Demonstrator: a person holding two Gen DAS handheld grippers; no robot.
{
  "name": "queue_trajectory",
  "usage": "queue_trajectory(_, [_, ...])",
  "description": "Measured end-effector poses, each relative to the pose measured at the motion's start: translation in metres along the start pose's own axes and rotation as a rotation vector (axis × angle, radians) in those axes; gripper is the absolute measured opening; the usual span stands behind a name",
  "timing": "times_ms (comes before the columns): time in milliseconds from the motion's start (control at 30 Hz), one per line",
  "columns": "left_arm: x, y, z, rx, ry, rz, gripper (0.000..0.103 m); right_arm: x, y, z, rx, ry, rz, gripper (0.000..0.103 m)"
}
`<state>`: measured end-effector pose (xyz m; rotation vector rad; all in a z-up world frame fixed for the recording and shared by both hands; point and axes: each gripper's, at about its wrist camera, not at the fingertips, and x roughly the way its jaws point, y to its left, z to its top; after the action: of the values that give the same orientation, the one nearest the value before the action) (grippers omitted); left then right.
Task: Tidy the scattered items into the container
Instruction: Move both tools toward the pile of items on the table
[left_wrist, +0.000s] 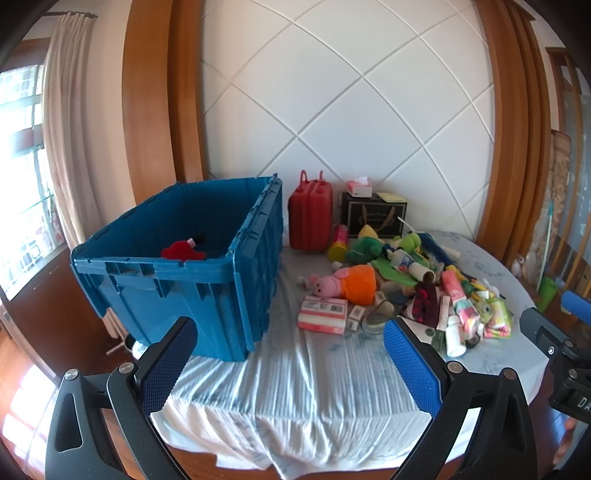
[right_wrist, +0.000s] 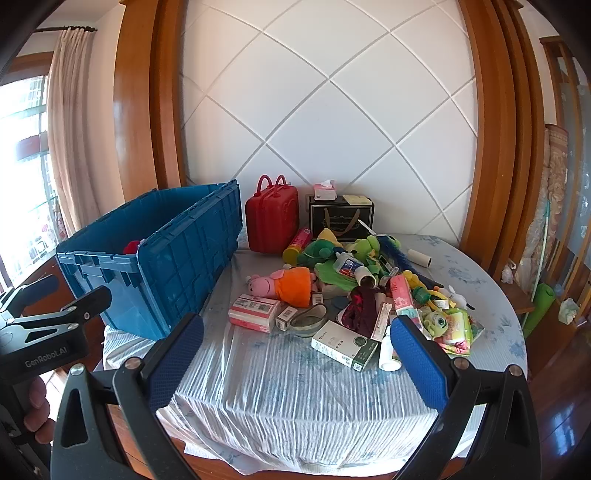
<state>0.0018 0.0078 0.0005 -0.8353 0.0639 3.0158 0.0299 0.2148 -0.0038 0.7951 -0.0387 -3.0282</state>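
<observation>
The scattered items lie in a heap on the right half of the bench, well apart from both grippers. The crate stands on the left half, open at the top, with one red soft toy already inside, so the tidying has barely begun. Nearest the crate in the heap are a pig plush in an orange dress and a pink pack just in front of it. Toward the near edge lie a white-and-green box and a white bottle. Farther back are green plush toys, tubes and small packets, piled too closely to tell apart with confidence.

Both grippers hover short of the bench edge, pointing somewhat downward. The left gripper has its fingers spread wide with nothing between them; the right gripper is likewise spread and empty.

This looks like the pause before a pick. The next move calls for choosing one piece at the heap's edge, probably the pack or the pig, bringing a gripper over it, closing on it alone, then carrying it left over the crate's rim.

A red case and a dark gift box stand at the wall behind.
</observation>
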Motion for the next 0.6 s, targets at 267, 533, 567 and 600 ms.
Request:
queue_trajectory(267, [0.001,-0.004,0.0,0.003,0.005,0.0,0.102,0.0,-0.004,-0.001,0.004,-0.002,-0.004,0.103])
queue_trajectory(533, [0.007,-0.011,0.0,0.006,0.008,-0.01,0.102,0.004,-0.008,-0.002,0.009,0.007,-0.001,0.103])
queue_trajectory(567, [0.008,-0.012,0.0,0.005,0.008,-0.012,0.102,0.005,-0.009,-0.002,0.01,0.008,-0.002,0.103])
queue_trajectory(600, [0.009,-0.012,0.001,0.005,0.008,-0.01,0.102,0.005,-0.01,-0.002,0.011,0.009,-0.001,0.103])
